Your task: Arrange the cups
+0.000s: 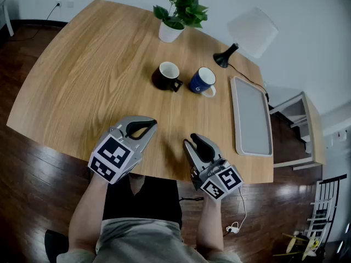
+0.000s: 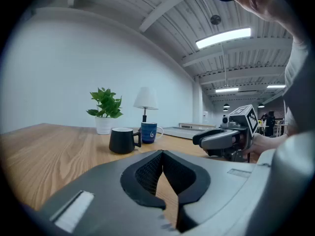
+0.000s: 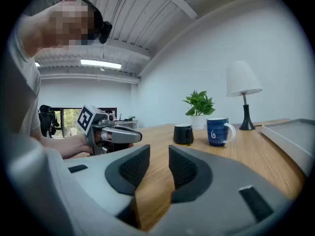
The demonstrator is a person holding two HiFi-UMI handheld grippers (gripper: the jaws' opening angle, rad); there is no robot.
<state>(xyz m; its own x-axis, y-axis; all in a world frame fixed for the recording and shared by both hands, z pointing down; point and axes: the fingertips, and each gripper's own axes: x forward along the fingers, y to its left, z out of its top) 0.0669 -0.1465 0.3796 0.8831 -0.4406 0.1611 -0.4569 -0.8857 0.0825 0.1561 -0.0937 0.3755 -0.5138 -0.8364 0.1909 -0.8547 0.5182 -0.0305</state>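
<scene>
Head view gives us the black cup point(image 1: 166, 75) and the blue cup point(image 1: 203, 81) just beside each other on the far part of the surface point(image 1: 93, 70), both upright. Our left gripper point(image 1: 149, 126) has its jaws together on nothing; our right gripper point(image 1: 193, 140) holds its jaws slightly apart, also empty, and both are well short of the cups. We judge the cups rigid, glazed, slippery and breakable, so we would pinch a rim wall or the handle.

Both are held low at 6 o'clock, nearly level. The left gripper point(image 1: 148, 127) aims toward 1 o'clock, its fingers point(image 2: 145, 173) closed tip to tip. The right gripper point(image 1: 193, 142) aims toward 11 o'clock, fingers slightly parted, nothing between them.
</scene>
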